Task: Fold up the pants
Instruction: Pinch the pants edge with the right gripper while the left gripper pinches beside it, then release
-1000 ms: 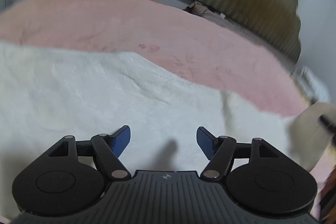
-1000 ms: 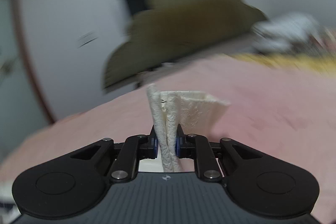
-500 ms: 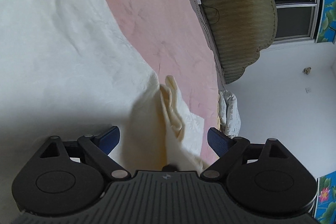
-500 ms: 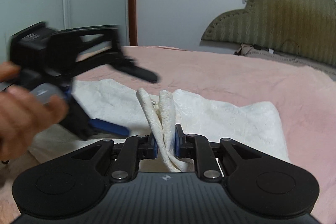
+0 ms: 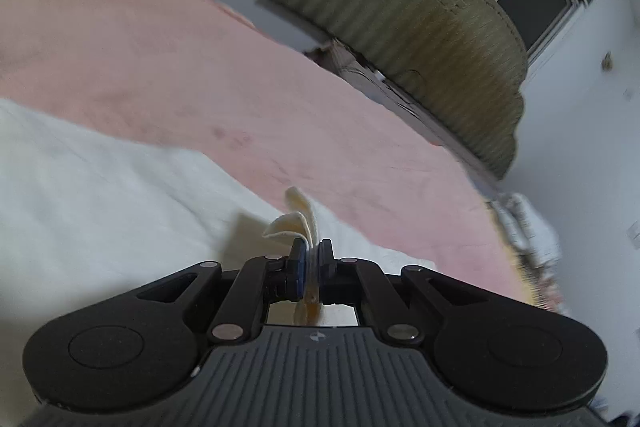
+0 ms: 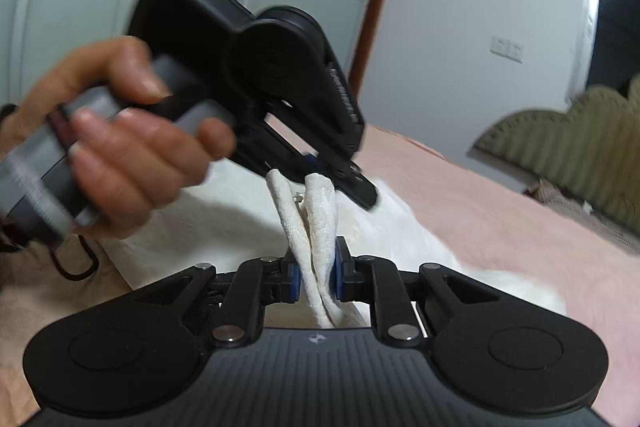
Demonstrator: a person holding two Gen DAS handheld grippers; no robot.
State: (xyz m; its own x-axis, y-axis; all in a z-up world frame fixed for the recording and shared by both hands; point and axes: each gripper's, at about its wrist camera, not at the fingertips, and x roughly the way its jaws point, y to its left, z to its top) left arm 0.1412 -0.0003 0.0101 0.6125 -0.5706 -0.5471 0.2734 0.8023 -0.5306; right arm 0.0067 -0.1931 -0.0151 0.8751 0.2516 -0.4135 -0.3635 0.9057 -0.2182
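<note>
The left gripper (image 5: 311, 259) has just snapped closed on the white pants (image 5: 100, 211); the right gripper (image 6: 314, 273) pinches them too.

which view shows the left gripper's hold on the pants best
The left wrist view: the left gripper is shut on a thin fold of the cream pants, pads pressed together. The right wrist view shows it from outside, blurred, beside the strip the right gripper pinches.

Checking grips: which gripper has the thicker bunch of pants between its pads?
The right gripper: doubled white pants. The left gripper pinches a thin edge.
</note>
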